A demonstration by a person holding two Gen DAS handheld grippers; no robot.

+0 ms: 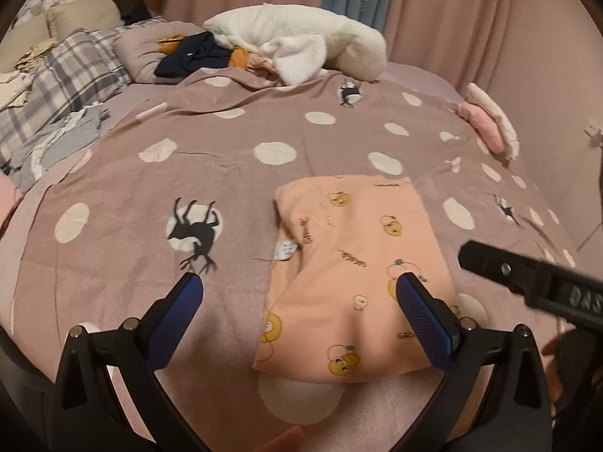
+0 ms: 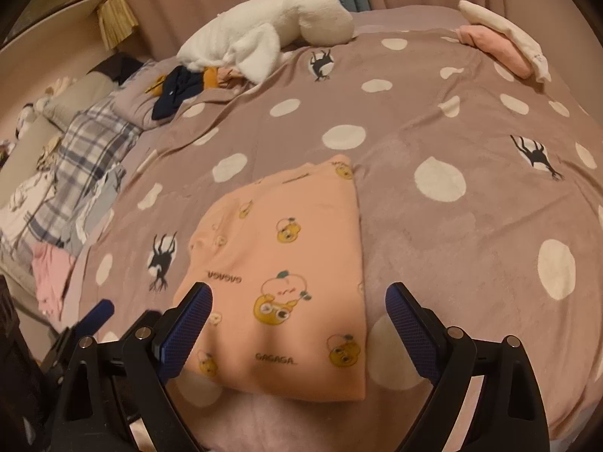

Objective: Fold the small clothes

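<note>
Now folded peach top (image 2: pixel 286 263) on spotted blanket (image 2: pixel 433 120), both grippers' fingers wide, empty

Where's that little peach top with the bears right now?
The peach top lies folded on the spotted blanket, just ahead of both open grippers, in both views.

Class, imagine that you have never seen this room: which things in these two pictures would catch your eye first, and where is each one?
First, the peach garment printed with cartoon bears, lying folded flat in the middle of the spotted blanket. The open left gripper and open right gripper hover at its near edge, holding nothing. Next, the white fluffy heap at the far end of the bed.
</note>
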